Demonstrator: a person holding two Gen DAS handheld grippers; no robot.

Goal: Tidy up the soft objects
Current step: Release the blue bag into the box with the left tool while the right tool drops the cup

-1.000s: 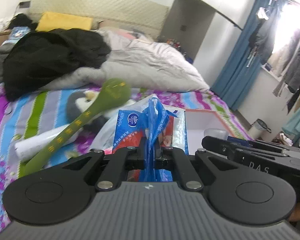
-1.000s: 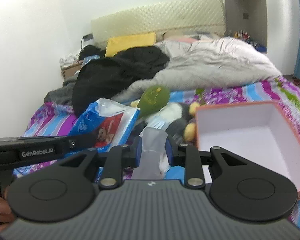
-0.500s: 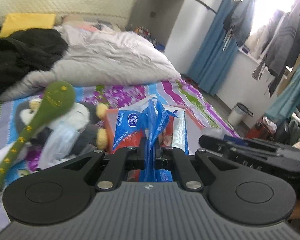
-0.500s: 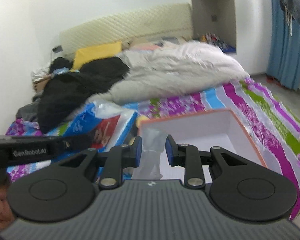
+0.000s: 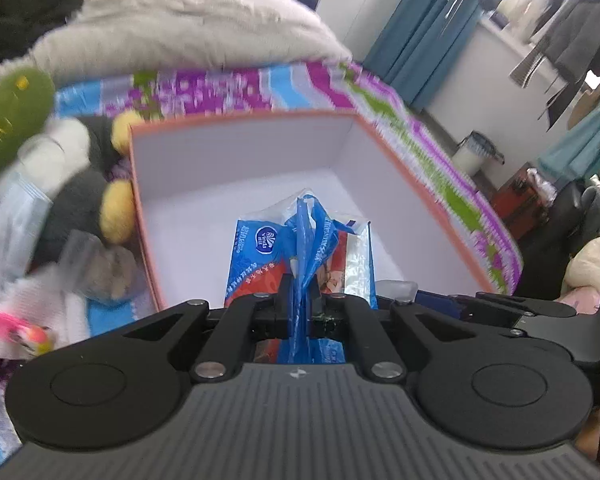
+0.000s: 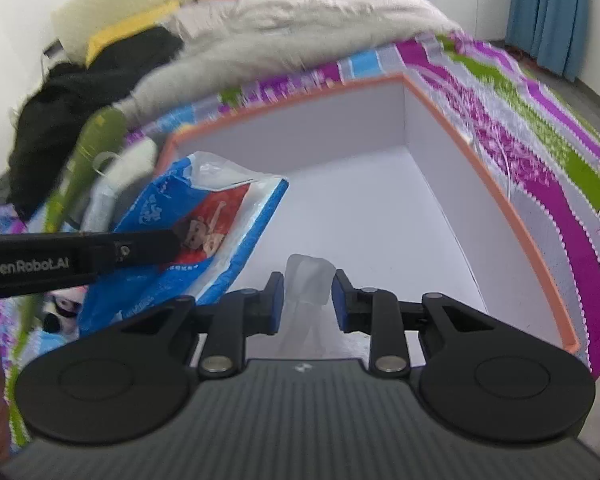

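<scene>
My left gripper (image 5: 299, 300) is shut on a blue and red tissue pack (image 5: 260, 256) and holds it over the near left part of an orange-rimmed white box (image 5: 236, 120). The pack (image 6: 204, 224) and the left gripper's finger (image 6: 80, 256) also show in the right wrist view. My right gripper (image 6: 308, 296) holds a small clear plastic packet (image 6: 309, 280) between its blue pads over the box (image 6: 480, 160); the jaws stand slightly apart around it.
A green plush snake (image 5: 8, 116), a black-white-yellow plush (image 5: 88, 184) and clear bagged items (image 5: 100, 268) lie left of the box on the striped bedspread (image 5: 400, 120). A grey duvet (image 6: 300, 28) and black clothes (image 6: 80, 92) lie behind. The bed edge runs on the right.
Both grippers have moved right and forward over the open box, carrying the tissue pack and the clear packet. The right jaws have widened a little around the packet.
</scene>
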